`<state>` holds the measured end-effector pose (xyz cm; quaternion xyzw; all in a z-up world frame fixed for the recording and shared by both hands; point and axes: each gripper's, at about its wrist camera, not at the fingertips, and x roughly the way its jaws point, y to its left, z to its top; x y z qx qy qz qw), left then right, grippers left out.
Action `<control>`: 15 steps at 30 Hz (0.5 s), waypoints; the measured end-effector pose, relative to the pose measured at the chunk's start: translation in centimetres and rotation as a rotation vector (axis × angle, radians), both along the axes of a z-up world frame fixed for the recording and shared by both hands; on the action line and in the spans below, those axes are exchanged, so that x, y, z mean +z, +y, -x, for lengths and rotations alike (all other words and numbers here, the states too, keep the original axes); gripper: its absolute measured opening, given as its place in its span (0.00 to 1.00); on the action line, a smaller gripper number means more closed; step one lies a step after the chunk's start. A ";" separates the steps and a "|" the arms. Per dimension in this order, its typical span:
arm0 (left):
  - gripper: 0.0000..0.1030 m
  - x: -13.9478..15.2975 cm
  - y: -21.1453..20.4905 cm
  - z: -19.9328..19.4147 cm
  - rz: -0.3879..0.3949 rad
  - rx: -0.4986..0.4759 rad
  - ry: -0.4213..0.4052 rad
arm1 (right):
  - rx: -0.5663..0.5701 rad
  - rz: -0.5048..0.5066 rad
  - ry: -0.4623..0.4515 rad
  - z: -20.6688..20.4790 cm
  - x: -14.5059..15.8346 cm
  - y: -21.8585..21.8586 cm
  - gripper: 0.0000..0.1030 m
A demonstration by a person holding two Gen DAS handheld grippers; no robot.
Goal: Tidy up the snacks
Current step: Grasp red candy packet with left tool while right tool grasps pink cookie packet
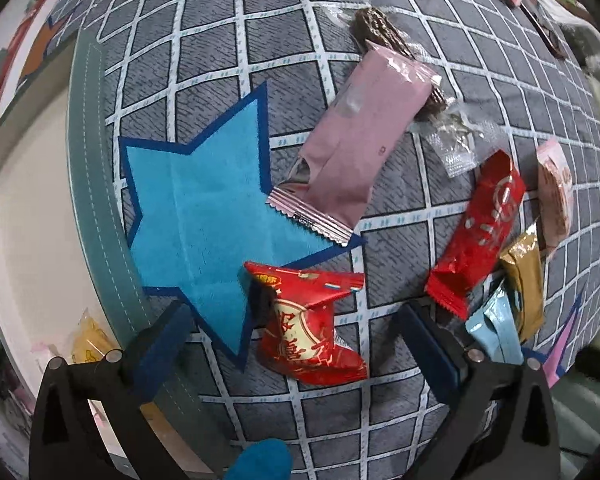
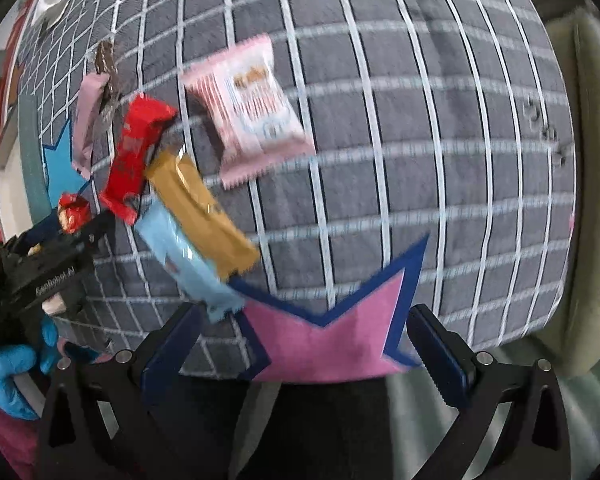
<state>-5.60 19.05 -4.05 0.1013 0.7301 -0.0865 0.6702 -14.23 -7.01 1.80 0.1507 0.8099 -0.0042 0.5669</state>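
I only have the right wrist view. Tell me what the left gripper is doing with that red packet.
Observer: The left gripper is open; the red packet lies between its fingers, and neither pad touches it.
Operator: Say where the packet sits against the blue star.
Observer: One corner overlaps the blue star; the rest lies on the checked cloth.
Operator: Report anything else on that star.
Observer: The long pink wrapper has its crimped end over the star's right edge.

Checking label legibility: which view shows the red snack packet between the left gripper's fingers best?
The left wrist view: the red snack packet lies sharp, close and whole. The right wrist view shows only a small distant bit.
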 end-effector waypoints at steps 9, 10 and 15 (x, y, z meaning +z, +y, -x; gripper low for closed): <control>1.00 -0.7 -0.4 1.8 0.009 0.009 -0.035 | 0.077 0.066 -0.074 -6.0 -1.7 -1.7 1.00; 1.00 -0.7 -0.9 2.7 0.010 0.013 -0.039 | 0.089 0.072 -0.076 -6.4 -1.9 -1.8 1.00; 1.00 -1.0 -1.0 3.6 0.015 0.016 -0.055 | 0.138 0.086 -0.074 -8.1 -3.0 -2.3 1.00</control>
